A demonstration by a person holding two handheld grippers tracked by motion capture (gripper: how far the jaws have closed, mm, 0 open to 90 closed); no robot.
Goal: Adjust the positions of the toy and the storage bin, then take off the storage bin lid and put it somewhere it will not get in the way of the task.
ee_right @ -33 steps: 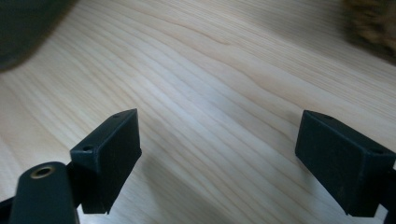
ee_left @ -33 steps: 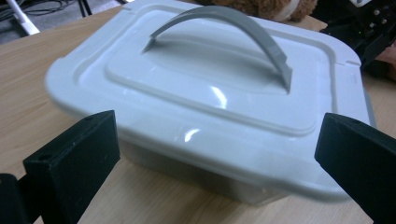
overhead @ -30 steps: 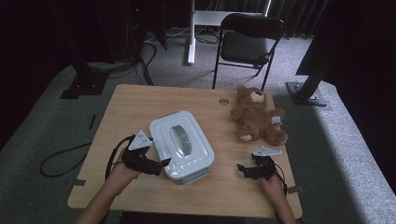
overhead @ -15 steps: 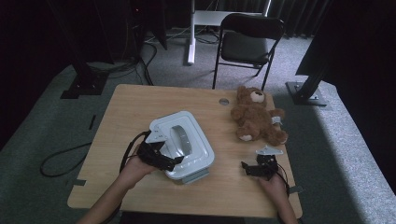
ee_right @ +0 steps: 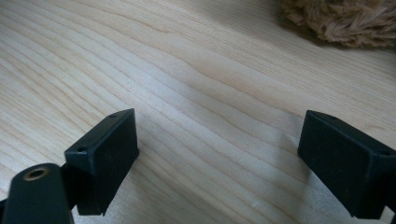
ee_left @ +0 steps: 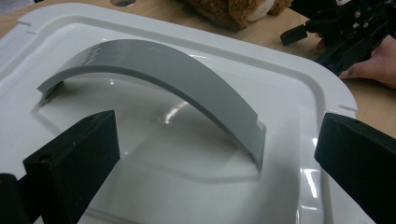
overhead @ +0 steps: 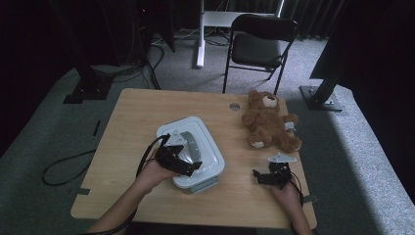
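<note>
The white box (overhead: 195, 152) is taken as the landmark near the middle of the wooden table (overhead: 132, 112), and over its lid the left gripper (overhead: 188, 168) is held with jaws spread wide — seen in the left gripper view, the grey arched handle (ee_left: 159, 79) is flanked by them but not touched. To the right of the box, well apart from it, the right gripper (overhead: 262, 175) is held low over bare wood, its jaws likewise parted and nothing between them. Farther right and beyond the box — the brown teddy bear (overhead: 269, 122) is seen lying on the table.
</note>
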